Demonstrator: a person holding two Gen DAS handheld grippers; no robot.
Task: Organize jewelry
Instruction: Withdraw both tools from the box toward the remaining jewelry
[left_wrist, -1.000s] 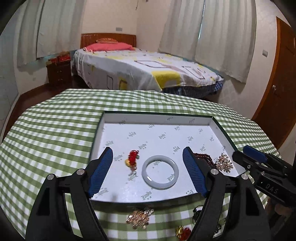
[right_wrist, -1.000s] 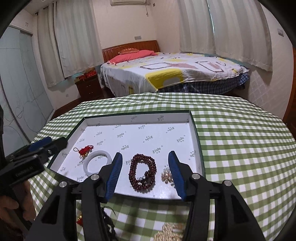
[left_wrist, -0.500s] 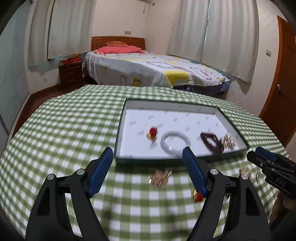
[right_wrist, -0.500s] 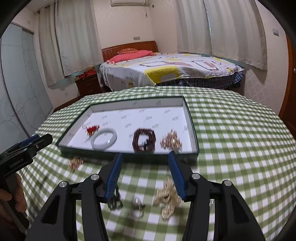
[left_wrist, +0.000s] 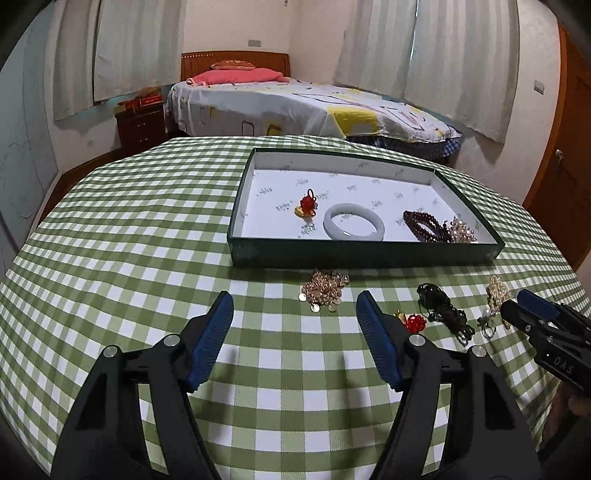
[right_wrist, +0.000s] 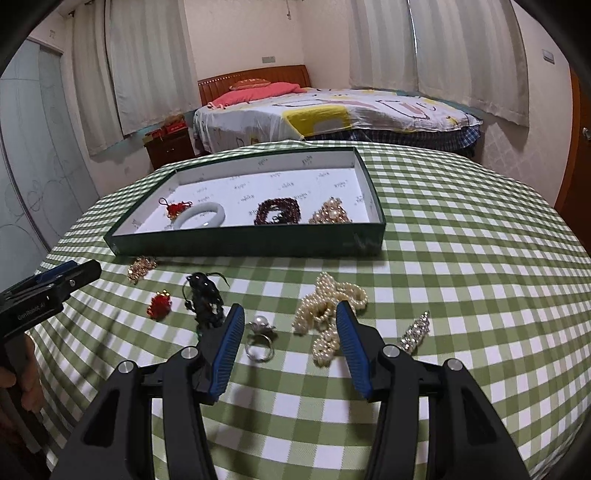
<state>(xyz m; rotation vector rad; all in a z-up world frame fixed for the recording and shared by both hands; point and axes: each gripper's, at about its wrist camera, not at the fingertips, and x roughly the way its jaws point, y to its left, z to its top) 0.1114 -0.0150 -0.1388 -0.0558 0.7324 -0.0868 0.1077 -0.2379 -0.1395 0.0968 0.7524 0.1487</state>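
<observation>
Your left claw (left_wrist: 294, 306) is spread wide and holds nothing, hovering over the green-checked tabletop (left_wrist: 129, 258) short of the tray's near wall. Your right claw (right_wrist: 290, 321) is likewise spread and empty, with the silver pearl ring (right_wrist: 260, 341) on the cloth between its fingers and the pearl necklace (right_wrist: 328, 308) just beside its right finger.

The green tray (right_wrist: 243, 242) sits toward the tabletop's far edge. Along its near wall lie a red knot charm (left_wrist: 307, 205), a pale jade bangle (left_wrist: 353, 222), a dark red bead bracelet (left_wrist: 423, 225) and a gold-and-pearl brooch (left_wrist: 461, 230) touching the bracelet.

Outside the tray, near its front wall, rest a gold coin chain (left_wrist: 325, 288), a red ornament (right_wrist: 159, 304), a black cord piece (right_wrist: 205, 297) and a crystal clip (right_wrist: 415, 332).
</observation>
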